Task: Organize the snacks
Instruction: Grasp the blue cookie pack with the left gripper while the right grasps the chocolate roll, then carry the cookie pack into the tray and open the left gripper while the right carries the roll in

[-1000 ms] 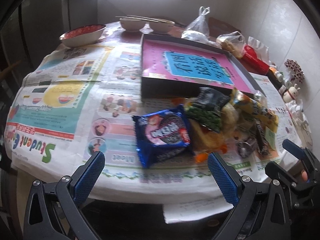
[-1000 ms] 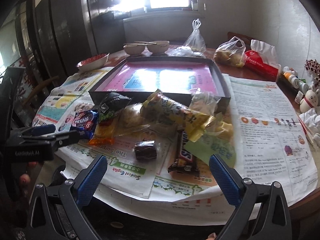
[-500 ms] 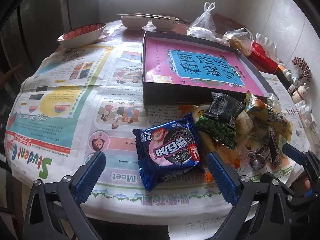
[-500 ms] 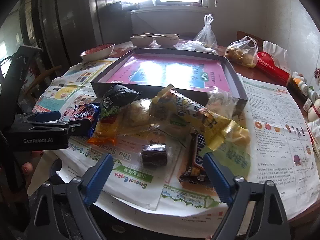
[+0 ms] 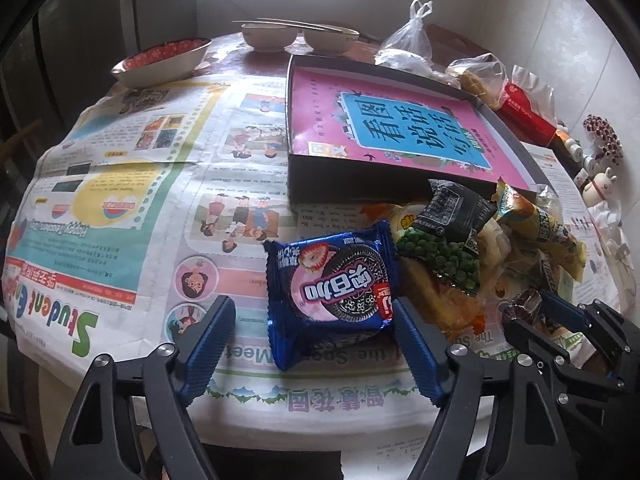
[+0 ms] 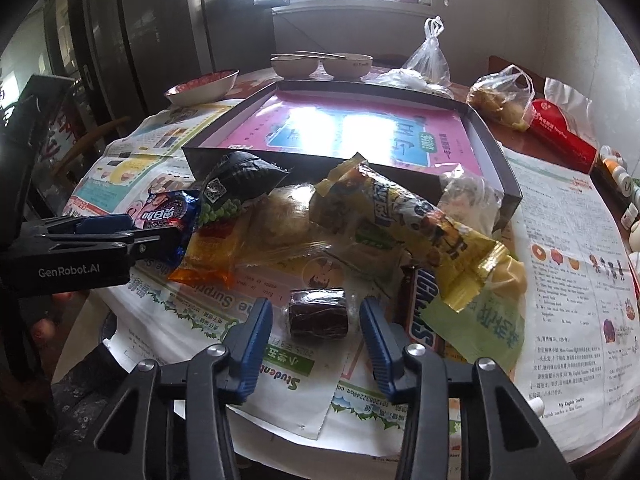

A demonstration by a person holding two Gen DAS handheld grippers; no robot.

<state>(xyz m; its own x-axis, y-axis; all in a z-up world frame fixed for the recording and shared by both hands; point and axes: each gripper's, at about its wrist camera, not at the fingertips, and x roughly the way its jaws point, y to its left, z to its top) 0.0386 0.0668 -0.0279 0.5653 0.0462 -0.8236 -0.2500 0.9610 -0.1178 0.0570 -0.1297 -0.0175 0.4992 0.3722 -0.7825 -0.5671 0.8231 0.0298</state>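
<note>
A blue strawberry cookie pack [image 5: 332, 292] lies flat on the newspaper, between the jaws of my left gripper [image 5: 313, 306]. Those jaws are closing; the right pad is at the pack's edge, the left pad still stands apart from it. A small dark wrapped roll [image 6: 318, 312] lies between the closing jaws of my right gripper [image 6: 317, 306], with a narrow gap on each side. Behind both sits a heap of snacks: a green pea packet [image 5: 440, 248], a long yellow packet [image 6: 400, 216] and a Snickers bar [image 6: 420, 312]. A shallow dark box [image 5: 320, 184] with a pink and blue lining stands behind the heap.
Newspaper [image 5: 120, 200] covers the round table, whose near edge runs just under both grippers. At the back stand a bowl of red pieces [image 5: 160, 60], two pale bowls with chopsticks [image 5: 296, 36] and plastic bags [image 6: 500, 100]. A red pack [image 6: 560, 136] and small figurines [image 5: 600, 184] line the right side.
Both grippers came closer to the snacks and narrowed their jaws. The cookie pack now sits between the left jaws and the dark roll between the right ones.
</note>
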